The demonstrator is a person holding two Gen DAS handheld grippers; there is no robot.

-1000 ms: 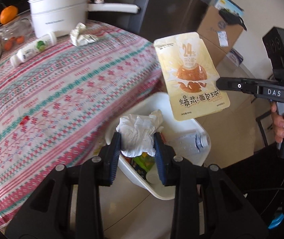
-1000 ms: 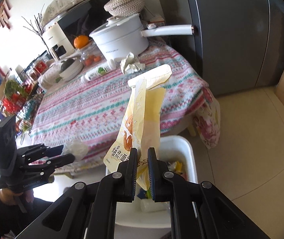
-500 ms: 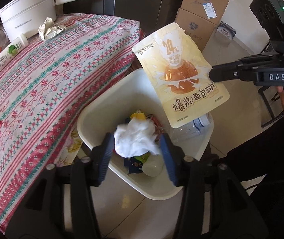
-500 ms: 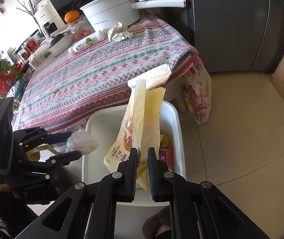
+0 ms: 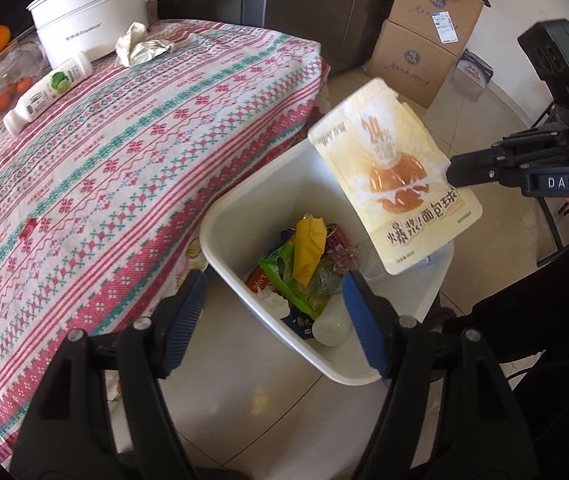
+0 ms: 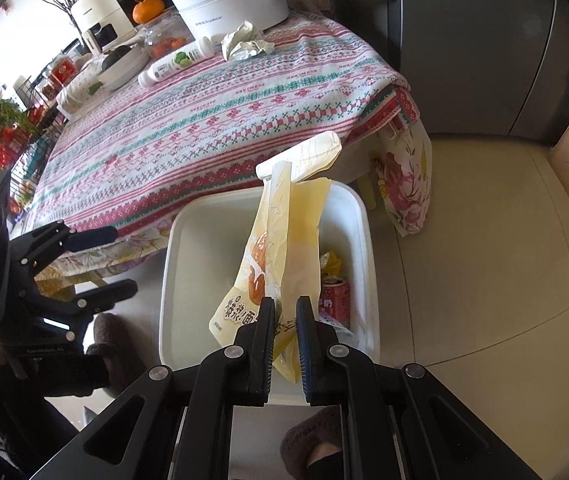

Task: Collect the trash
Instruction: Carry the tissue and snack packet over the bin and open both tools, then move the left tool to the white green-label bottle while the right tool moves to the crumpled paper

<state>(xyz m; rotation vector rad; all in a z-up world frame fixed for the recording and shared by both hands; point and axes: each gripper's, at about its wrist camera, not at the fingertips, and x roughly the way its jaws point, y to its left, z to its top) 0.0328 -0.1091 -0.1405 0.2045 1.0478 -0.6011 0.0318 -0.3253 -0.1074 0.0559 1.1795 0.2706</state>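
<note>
My left gripper hangs over the near corner of the white bin on the floor. Its jaws are opening and nothing is between them. Wrappers, a red can and a small white crumpled lump lie in the bin. My right gripper is shut on the lower edge of a yellow snack pouch, which stands upright above the bin. In the left wrist view the pouch hangs over the bin's far side, pinched by the right gripper. The left gripper shows left of the bin.
Beside the bin stands a table with a patterned cloth. On it lie a crumpled paper, a white bottle and a white pot. Cardboard boxes stand behind on the tiled floor. A slippered foot is near the bin.
The left jaws spread wide and the white tissue they held dropped out into the bin. Both grippers came down closer over the bin, the pouch still pinched in the right one.
</note>
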